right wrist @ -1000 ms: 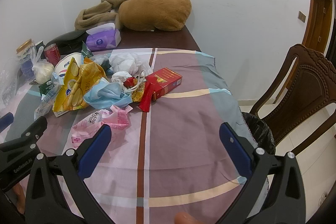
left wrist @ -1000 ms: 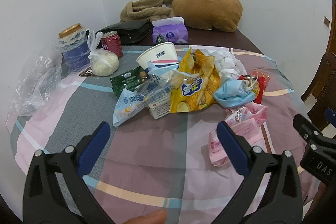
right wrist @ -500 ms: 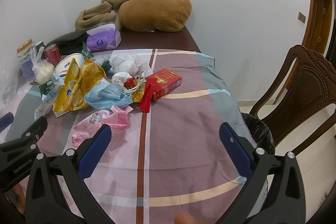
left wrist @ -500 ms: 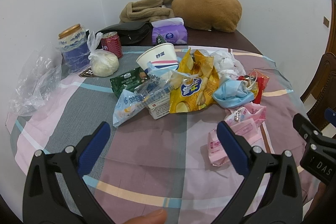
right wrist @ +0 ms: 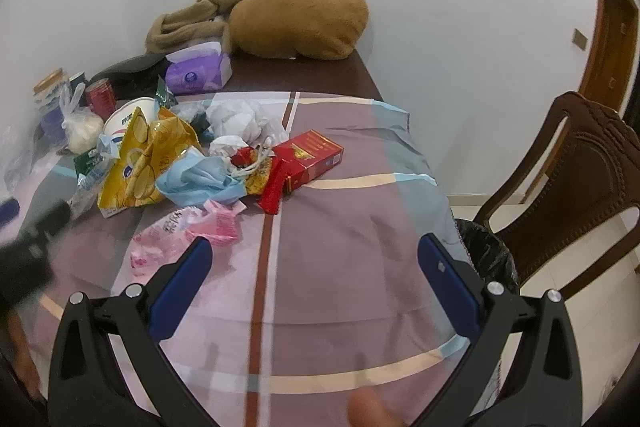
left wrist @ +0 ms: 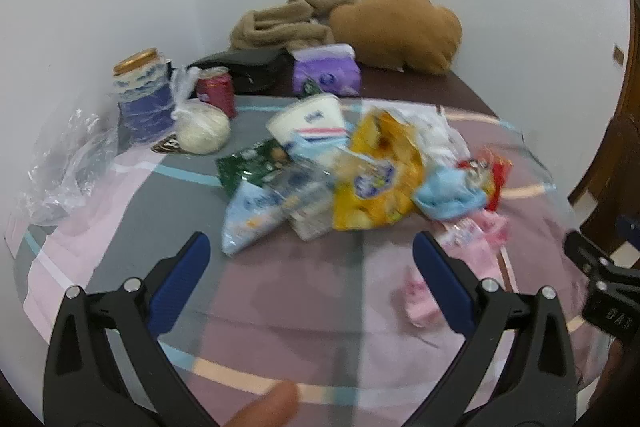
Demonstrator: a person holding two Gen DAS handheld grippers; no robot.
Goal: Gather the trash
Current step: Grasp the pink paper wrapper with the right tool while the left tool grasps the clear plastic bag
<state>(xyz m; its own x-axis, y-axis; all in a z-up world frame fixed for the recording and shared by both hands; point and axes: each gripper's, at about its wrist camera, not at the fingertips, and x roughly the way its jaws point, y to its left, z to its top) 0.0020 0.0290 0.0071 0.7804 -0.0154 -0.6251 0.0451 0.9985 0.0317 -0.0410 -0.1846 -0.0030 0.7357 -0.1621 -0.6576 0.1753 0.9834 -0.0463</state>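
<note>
We are hovering over the tabletop [right wrist: 340, 227], just starting: nothing is picked up yet. Both the left gripper [left wrist: 312, 259] and right gripper [right wrist: 316, 261] are holding their fingers wide apart, empty. The trash pile [right wrist: 192, 163] is lying mid-table, left of open cloth. The bin [right wrist: 486, 255] is waiting past the right edge. Next, we judge, reaching for the pink wrappers [right wrist: 188, 231] nearest us.

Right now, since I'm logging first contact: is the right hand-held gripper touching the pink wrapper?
Apart. The right wrist view shows the right hand-held gripper open and empty, bare tablecloth between its fingers, the pink wrapper just beyond its left fingertip.
</note>
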